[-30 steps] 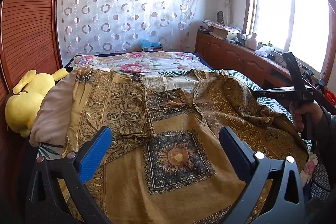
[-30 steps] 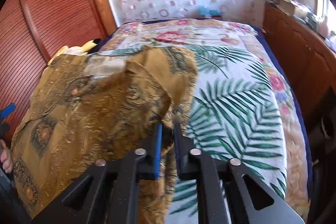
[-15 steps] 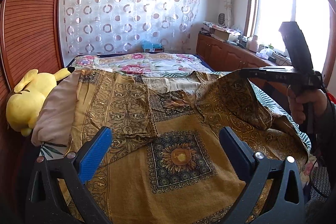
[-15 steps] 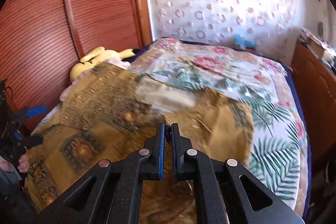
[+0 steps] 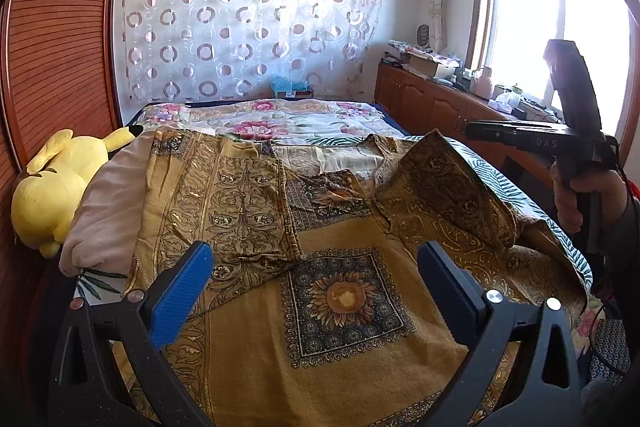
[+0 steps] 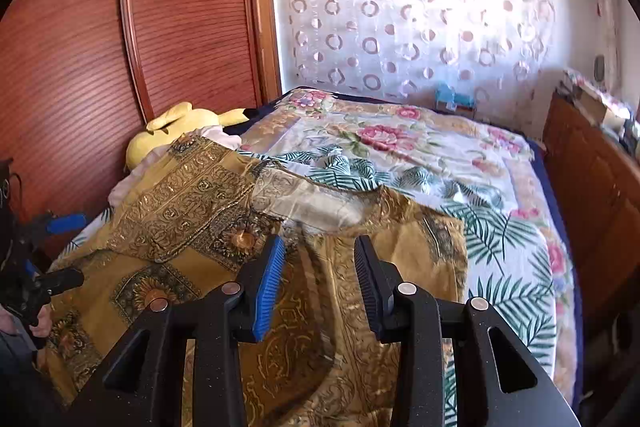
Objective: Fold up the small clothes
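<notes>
A golden-brown patterned garment lies spread on the bed, its left side folded inward. Its right side is humped up and turned toward the middle. My left gripper hovers open over the garment's near part with nothing between its blue pads. In the left wrist view my right gripper hangs just above the raised right edge, held by a hand. In the right wrist view the right gripper has its jaws opening. The garment lies below the gap and the pads do not press on it.
A yellow plush toy and a pale pink pillow sit at the bed's left edge by the ribbed wooden wardrobe. Floral and palm-leaf bedding covers the far half. A wooden cabinet with clutter runs under the window.
The right gripper, shut on the garment's right edge, lifted it and carried it toward the middle. Its jaws have now parted and the cloth has dropped out. The left gripper stayed still.
</notes>
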`<state>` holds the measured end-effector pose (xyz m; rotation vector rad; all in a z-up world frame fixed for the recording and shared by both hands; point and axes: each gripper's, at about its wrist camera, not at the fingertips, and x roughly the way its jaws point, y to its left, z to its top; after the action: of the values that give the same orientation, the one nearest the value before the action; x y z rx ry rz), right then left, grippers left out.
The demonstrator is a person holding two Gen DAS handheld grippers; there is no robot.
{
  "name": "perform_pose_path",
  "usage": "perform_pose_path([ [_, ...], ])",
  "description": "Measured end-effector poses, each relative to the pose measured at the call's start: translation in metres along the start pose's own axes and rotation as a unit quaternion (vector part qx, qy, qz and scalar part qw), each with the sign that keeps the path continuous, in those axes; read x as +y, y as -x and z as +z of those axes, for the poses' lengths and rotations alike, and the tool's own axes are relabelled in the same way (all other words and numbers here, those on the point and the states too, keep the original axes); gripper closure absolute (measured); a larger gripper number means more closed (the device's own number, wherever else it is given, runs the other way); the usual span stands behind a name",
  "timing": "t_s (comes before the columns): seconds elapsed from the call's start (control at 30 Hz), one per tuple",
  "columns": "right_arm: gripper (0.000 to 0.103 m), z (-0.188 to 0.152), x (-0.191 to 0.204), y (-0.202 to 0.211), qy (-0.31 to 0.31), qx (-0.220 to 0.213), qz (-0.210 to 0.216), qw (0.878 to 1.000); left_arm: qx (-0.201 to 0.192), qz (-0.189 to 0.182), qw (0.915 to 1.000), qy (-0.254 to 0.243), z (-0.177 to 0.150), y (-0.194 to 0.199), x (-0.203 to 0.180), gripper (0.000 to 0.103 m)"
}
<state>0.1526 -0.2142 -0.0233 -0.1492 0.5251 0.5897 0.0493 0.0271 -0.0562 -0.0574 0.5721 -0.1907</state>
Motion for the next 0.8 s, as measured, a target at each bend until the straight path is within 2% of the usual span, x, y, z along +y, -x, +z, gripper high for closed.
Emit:
perform_pose_path([
  [0.13,0.065,-0.008,-0.009,-0.006,-0.012,0.013,-0.016,1.0,0.002,0.0,1.0,0.0,0.0,-0.002,0.0,0.0],
  [0.27,0.065,-0.013,-0.015,-0.02,-0.014,0.047,-0.038,0.998,0.004,-0.001,1.0,0.003,0.001,-0.004,0.002,0.0],
  [0.47,0.065,-0.019,-0.011,-0.044,-0.006,0.091,-0.049,0.995,0.009,0.009,0.9998,0.013,0.0,-0.008,0.012,0.0],
  [0.67,0.064,-0.019,-0.017,-0.048,-0.016,0.101,-0.059,0.993,0.011,0.014,0.9998,0.012,0.001,-0.01,0.016,0.0],
  [0.77,0.046,-0.013,-0.026,-0.048,-0.017,0.099,-0.076,0.992,0.013,0.013,0.9998,0.008,0.006,-0.013,0.019,0.0],
  [0.8,0.046,-0.01,-0.03,-0.05,-0.017,0.101,-0.081,0.991,0.014,0.014,0.9998,0.006,0.008,-0.014,0.02,0.0],
])
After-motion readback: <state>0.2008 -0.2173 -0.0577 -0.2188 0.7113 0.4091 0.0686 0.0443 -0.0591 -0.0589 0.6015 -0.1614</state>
